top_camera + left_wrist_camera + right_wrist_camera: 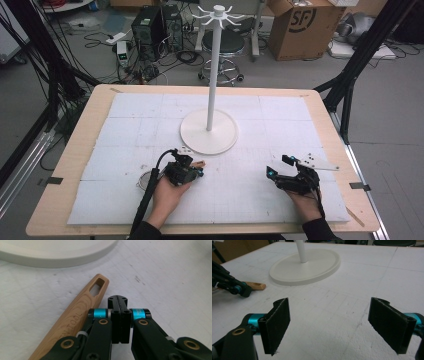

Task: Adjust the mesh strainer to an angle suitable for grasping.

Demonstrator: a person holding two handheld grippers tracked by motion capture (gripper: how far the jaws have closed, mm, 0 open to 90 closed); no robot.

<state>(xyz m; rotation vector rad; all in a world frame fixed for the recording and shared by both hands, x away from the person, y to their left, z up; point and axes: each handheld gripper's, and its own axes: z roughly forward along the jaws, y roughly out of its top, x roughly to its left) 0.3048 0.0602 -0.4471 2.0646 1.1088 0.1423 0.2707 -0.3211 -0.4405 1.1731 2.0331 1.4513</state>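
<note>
Left gripper [119, 322] hides most of wooden handle [82, 312].

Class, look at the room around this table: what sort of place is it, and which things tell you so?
Probably a lab or workshop, not a home: computer towers and loose cables sit on the bare floor, a cardboard box stands behind, and black frame struts flank the table.

I see the stand [209, 131] on the bench [75, 150] at mid-depth, centred. My left hand-held gripper [186, 161] sits in front of its base and to the left, with a wooden handle [77, 312] lying just beside it on the mat. My right hand-held gripper [280, 166] sits well apart, front right.
</note>
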